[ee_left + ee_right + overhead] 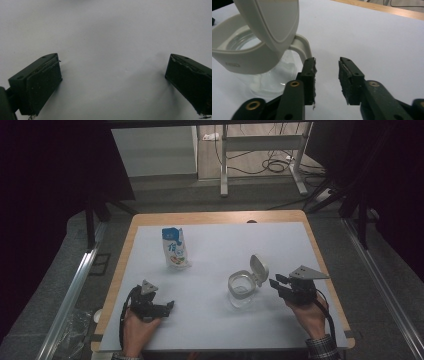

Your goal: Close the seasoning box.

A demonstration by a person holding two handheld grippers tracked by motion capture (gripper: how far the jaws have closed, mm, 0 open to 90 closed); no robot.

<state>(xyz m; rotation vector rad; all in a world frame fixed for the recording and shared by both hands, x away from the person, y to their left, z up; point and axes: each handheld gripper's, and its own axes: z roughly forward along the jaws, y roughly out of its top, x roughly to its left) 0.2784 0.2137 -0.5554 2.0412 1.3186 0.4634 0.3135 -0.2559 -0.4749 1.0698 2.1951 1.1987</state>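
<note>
Clearance is mattering here: the right gripper (327, 75), jaws part-open and gripping nothing, is sitting just beside the clear glass jar (242, 291) with its flipped-up white plastic lid (258, 268), so withdrawing straight away is avoiding a knock.

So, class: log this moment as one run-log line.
jar: lid open | right gripper: open, beside jar | left gripper: open, empty | carton: upright

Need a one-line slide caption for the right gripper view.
Right hand-held gripper, open, beside the handle of a clear jar with its flip lid raised.
</note>
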